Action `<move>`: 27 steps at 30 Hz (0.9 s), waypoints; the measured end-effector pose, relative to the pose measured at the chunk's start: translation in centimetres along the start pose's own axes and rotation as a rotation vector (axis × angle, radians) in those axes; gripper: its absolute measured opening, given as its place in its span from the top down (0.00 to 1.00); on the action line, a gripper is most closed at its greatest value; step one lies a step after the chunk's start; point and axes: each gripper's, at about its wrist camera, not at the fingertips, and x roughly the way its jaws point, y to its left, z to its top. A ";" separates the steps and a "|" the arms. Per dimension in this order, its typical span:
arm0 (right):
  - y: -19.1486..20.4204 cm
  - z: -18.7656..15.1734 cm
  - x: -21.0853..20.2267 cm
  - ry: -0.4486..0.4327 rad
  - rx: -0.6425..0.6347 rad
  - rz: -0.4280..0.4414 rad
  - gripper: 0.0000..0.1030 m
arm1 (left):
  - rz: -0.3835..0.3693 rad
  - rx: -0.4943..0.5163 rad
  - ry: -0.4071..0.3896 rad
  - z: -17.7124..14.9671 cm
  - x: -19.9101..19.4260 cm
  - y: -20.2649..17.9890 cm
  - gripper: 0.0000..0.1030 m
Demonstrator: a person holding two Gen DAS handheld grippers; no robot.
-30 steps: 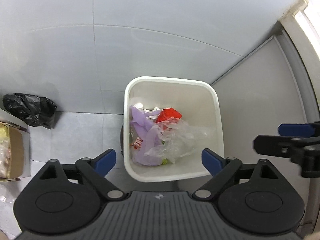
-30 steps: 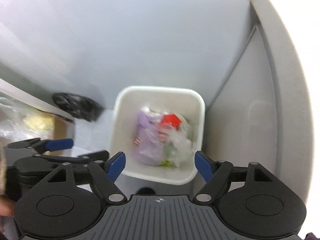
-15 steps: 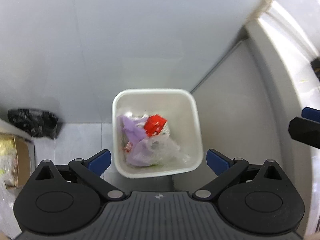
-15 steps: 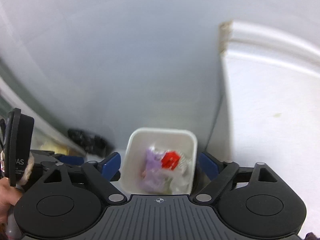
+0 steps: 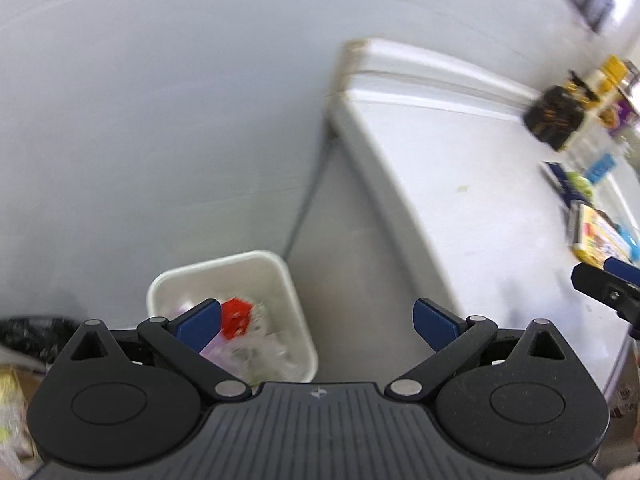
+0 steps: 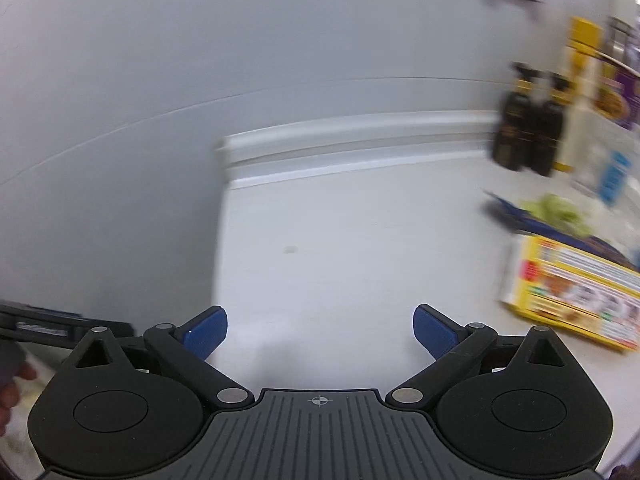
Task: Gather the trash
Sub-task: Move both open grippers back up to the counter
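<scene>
Left wrist view, trash bin below gaping left tool

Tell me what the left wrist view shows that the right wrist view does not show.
Only the left wrist view shows the white square plastic trash bin on the floor, holding a red wrapper and clear plastic. Only the right wrist view shows two dark bottles with gold labels clearly apart. Both show the white countertop and the yellow printed cardboard box. Both grippers are open and empty.
</scene>
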 end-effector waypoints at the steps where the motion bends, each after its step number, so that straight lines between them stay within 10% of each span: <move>1: -1.1 -0.2 0.0 -0.005 0.026 -0.020 0.02 | -0.009 0.021 -0.004 0.3 0.0 -0.8 0.01; 27: -24.0 -1.2 -2.0 -0.047 0.248 -0.243 0.02 | -0.395 0.992 -0.100 3.6 7.3 -28.3 0.01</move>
